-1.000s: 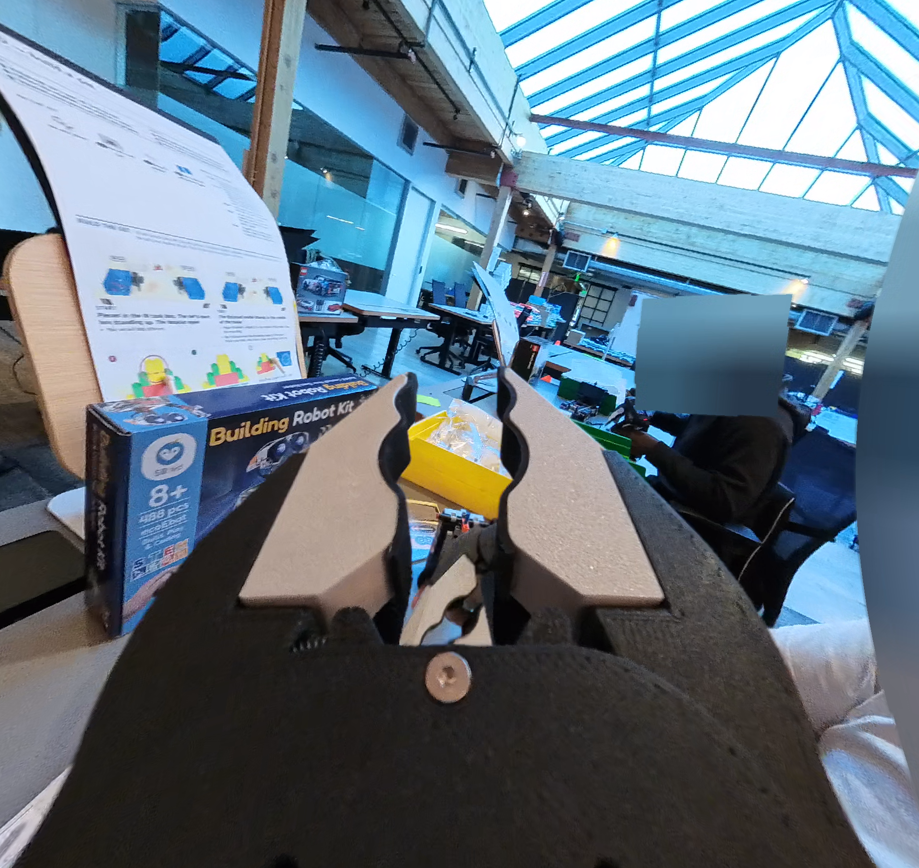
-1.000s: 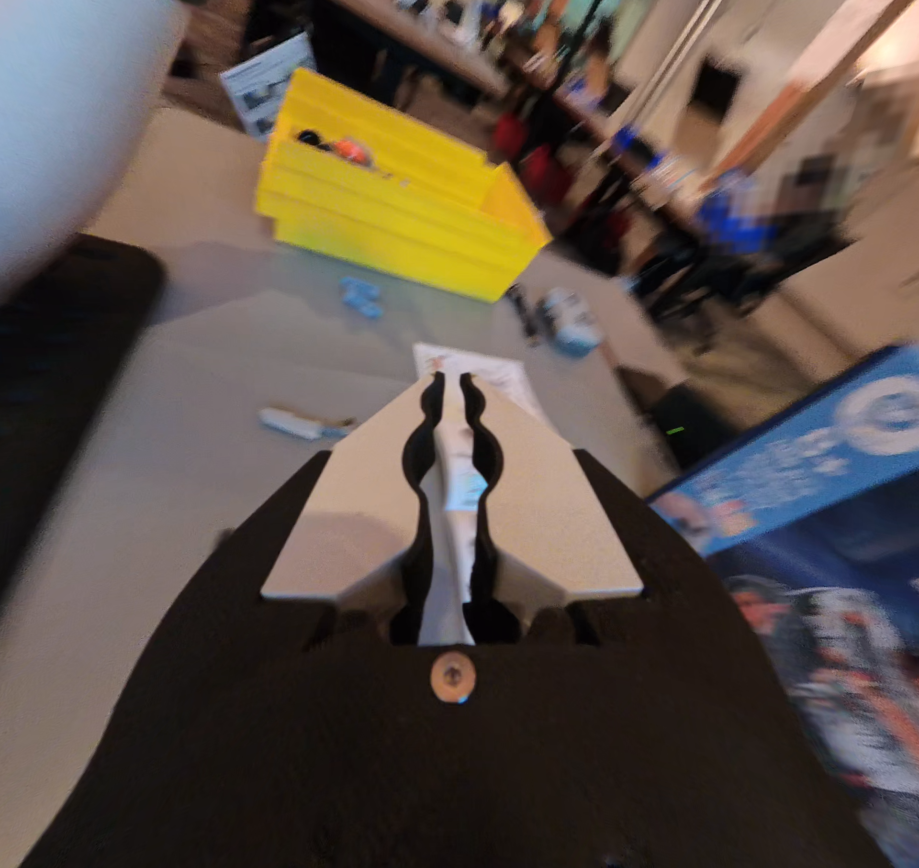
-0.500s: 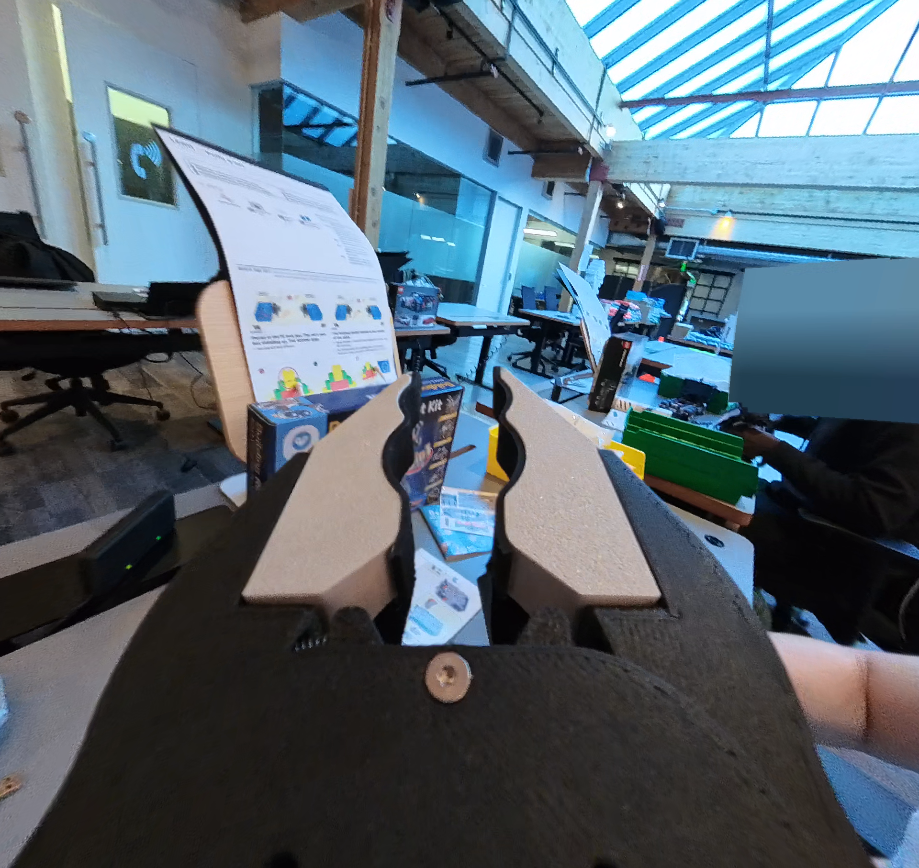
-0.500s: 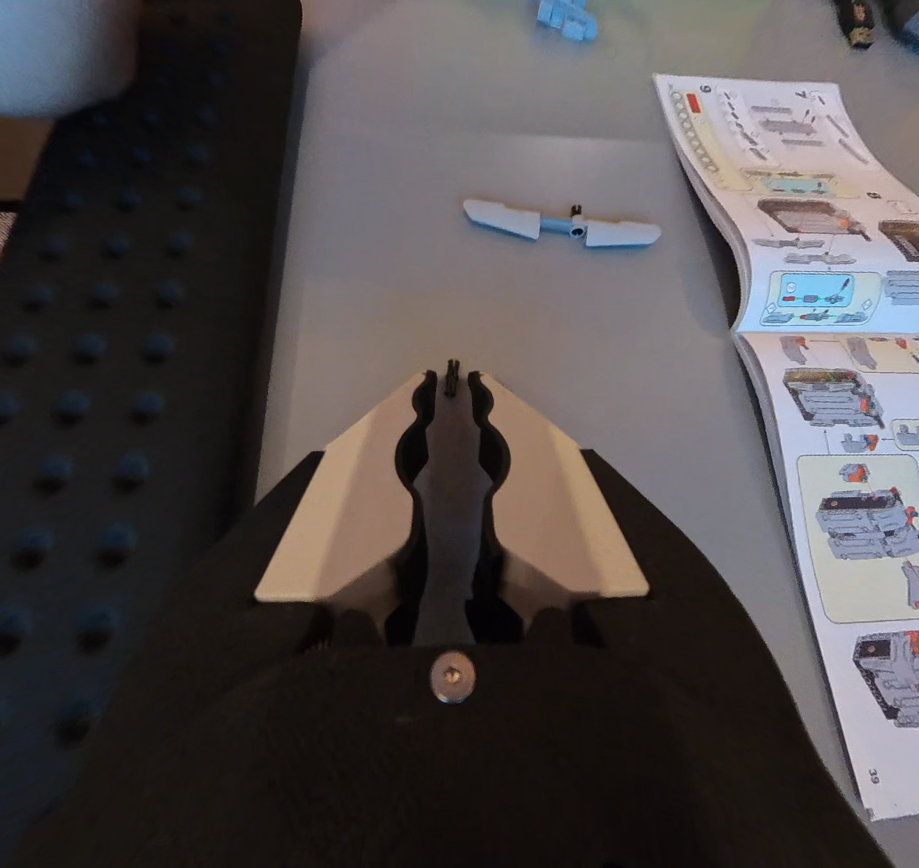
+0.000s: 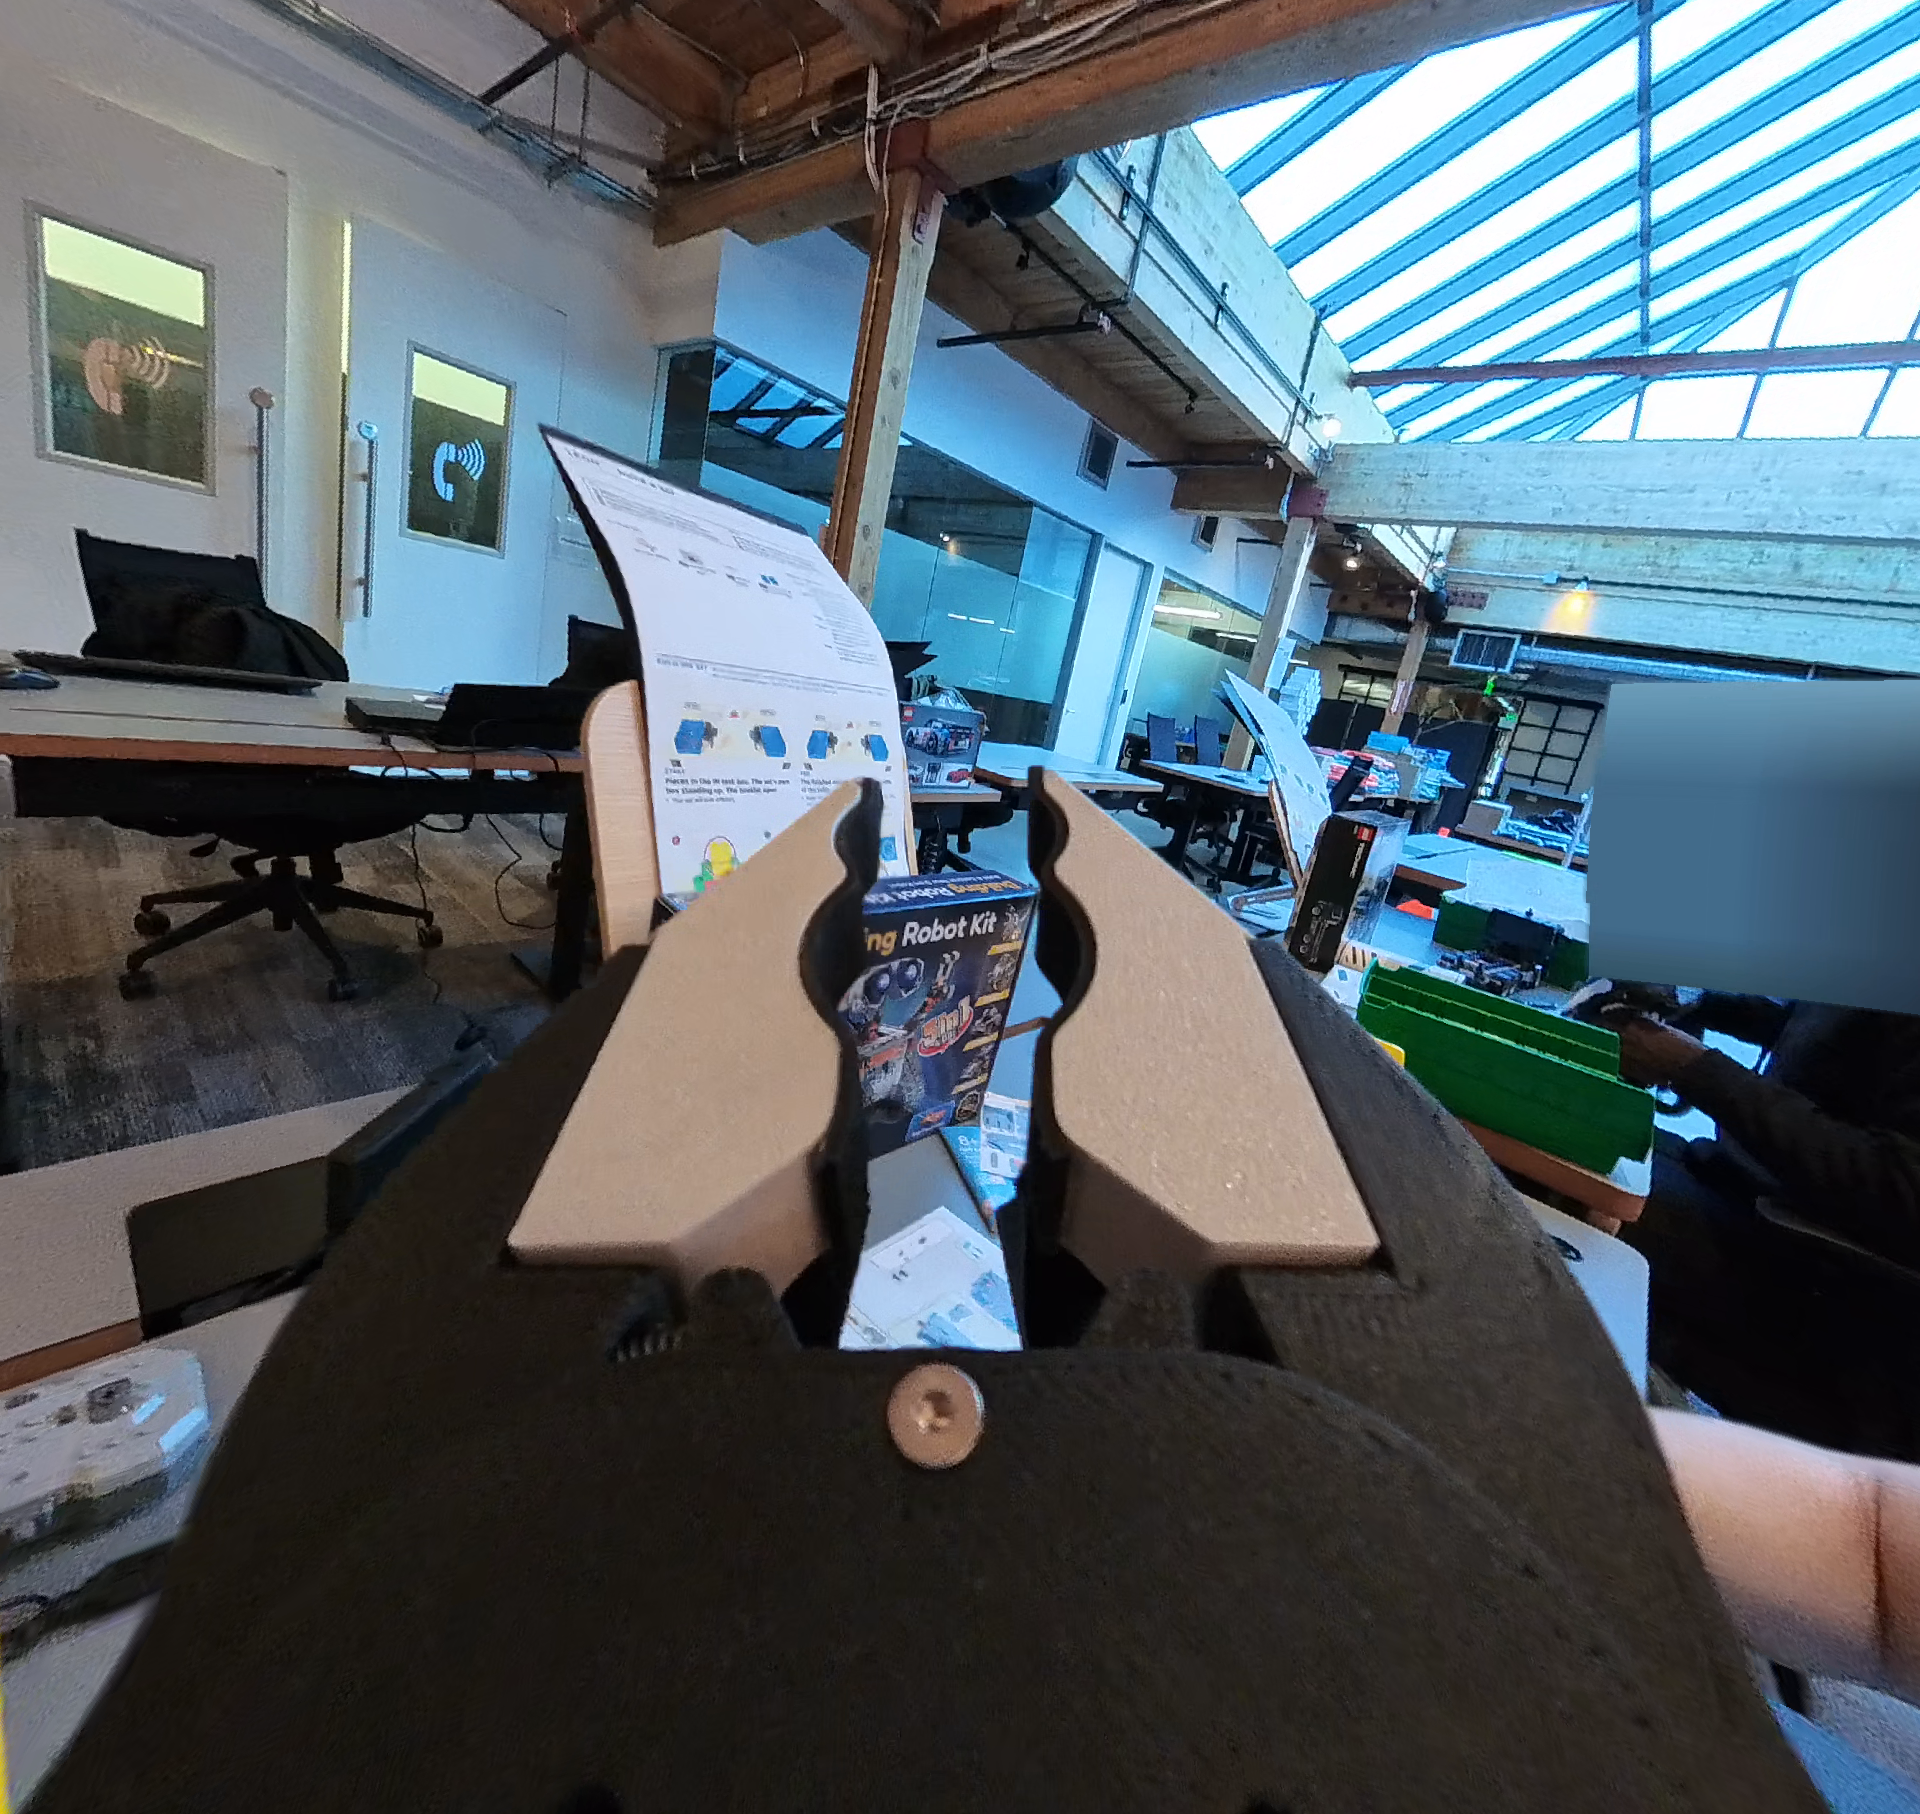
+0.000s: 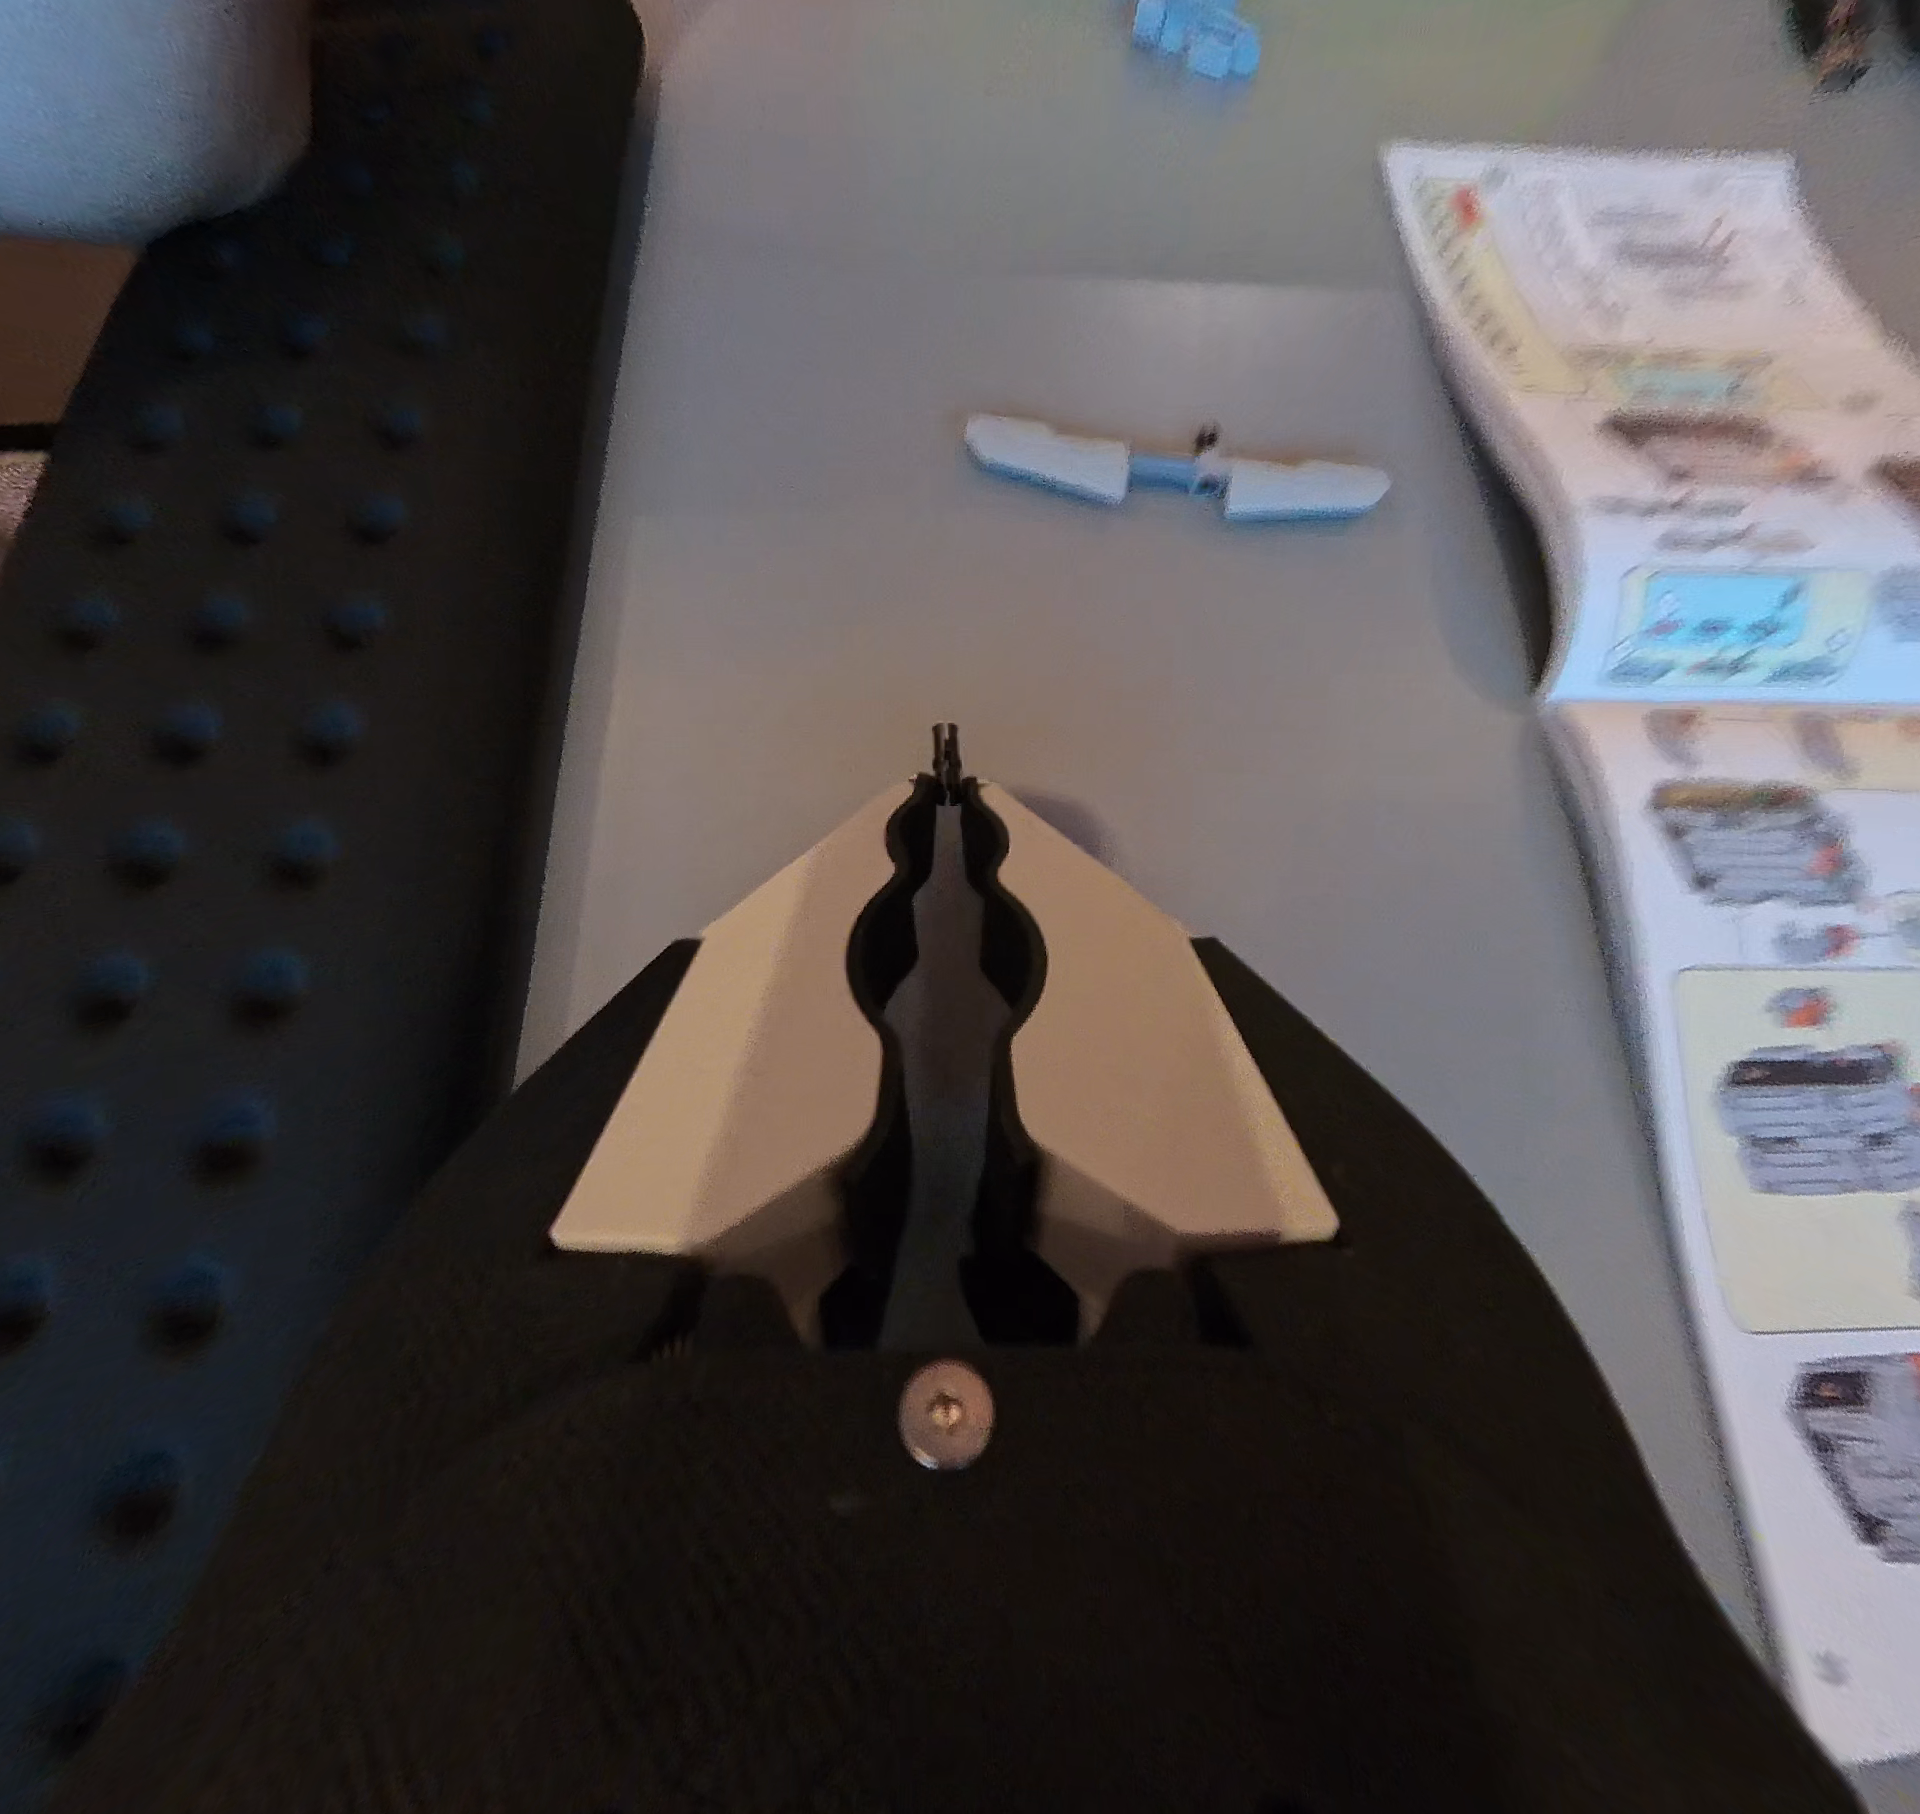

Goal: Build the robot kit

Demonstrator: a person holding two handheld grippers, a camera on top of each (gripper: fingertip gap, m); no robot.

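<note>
small black pin (image 6: 948, 748): pinched at the tips of the right gripper (image 6: 948, 796), jaws nearly closed on it, above the grey table (image 6: 852, 330). light blue winged piece (image 6: 1174, 472): flat on the table ahead of the tips, apart. open booklet (image 6: 1704, 621): to the right. left gripper (image 5: 954, 800): jaws parted, empty, raised; blue kit box (image 5: 940, 995) seen between them. green bin (image 5: 1496, 1058): contents not visible.

The right hand-held gripper (image 6: 948, 785) pinches a small black pin (image 6: 947, 748) at its tips above the grey bench (image 6: 831, 310), with a pale blue winged piece (image 6: 1174, 474) ahead, an open instruction booklet (image 6: 1714, 621) to the right and a studded black mat (image 6: 260, 621) to the left.
</note>
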